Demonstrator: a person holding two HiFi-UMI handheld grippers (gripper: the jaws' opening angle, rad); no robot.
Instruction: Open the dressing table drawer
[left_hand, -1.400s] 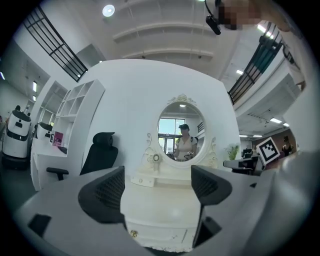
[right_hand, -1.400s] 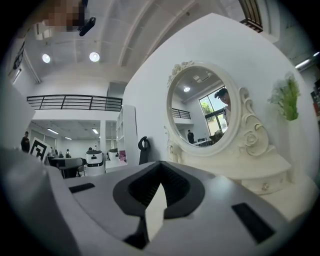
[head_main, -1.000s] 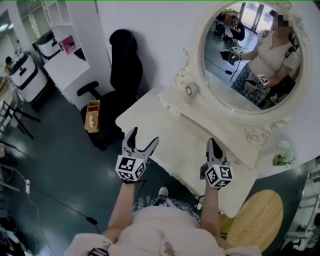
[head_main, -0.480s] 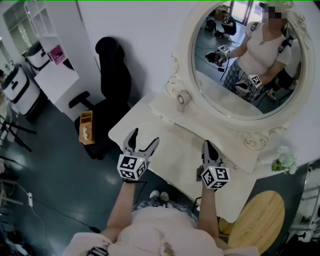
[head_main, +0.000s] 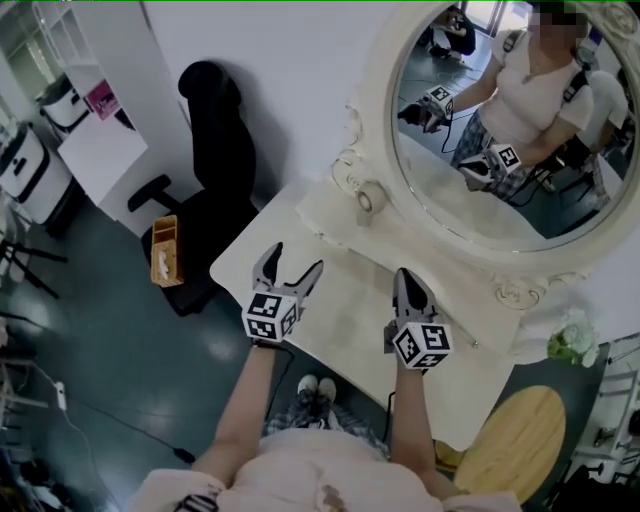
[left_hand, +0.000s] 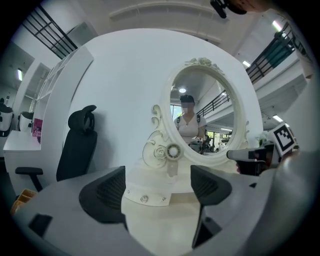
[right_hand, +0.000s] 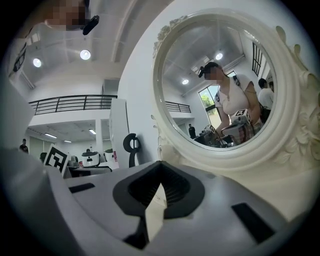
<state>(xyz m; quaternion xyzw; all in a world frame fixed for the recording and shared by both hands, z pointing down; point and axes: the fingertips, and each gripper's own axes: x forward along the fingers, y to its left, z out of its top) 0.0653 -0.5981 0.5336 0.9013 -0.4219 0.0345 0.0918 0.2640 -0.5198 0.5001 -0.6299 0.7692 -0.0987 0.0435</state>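
Moved closer to the drawer (left_hand: 131, 192) are left gripper (head_main: 293, 258) and right gripper (head_main: 405, 278).
Left jaws are spread, right jaws pressed together, both empty; the small knob (left_hand: 144, 199) just ahead of the left gripper may be missed if approached off-centre.

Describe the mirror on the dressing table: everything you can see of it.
The mirror is an oval glass in a cream-white carved frame, with scrollwork and a round rosette at its lower left. It stands upright at the back of the dressing table, on a raised shelf, against the white wall. It reflects the person holding both grippers. Neither the left gripper nor the right gripper touches it.
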